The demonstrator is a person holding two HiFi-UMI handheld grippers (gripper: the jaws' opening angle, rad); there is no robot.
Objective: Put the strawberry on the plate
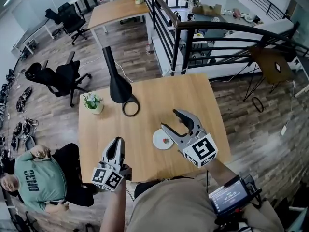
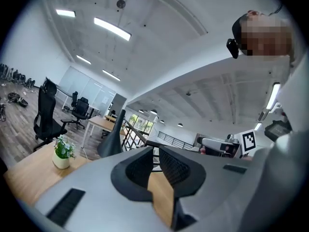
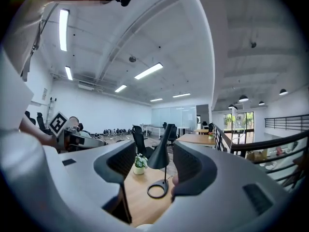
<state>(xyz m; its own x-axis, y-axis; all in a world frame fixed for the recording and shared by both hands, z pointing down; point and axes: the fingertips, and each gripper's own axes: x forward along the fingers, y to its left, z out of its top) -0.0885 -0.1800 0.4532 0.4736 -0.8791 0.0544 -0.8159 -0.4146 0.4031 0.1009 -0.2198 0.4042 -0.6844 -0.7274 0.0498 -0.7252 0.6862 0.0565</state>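
Observation:
In the head view a small red strawberry (image 1: 166,140) lies on a white plate (image 1: 158,138) near the front of the wooden table (image 1: 145,129). My right gripper (image 1: 169,119) hovers just behind and to the right of the plate, raised off the table, open with nothing between its fingers. From its own view the right gripper (image 3: 153,159) points level across the table, and neither plate nor strawberry shows there. My left gripper (image 1: 117,141) is at the table's front left, its fingers together. Its own view shows the left gripper (image 2: 155,152) shut on nothing.
A black lamp (image 1: 118,83) with a ring base (image 1: 131,107) stands at the back of the table, and a small potted plant (image 1: 92,102) at its left. A person (image 1: 38,178) sits on the floor at the left. A black railing (image 1: 166,30) runs behind the table.

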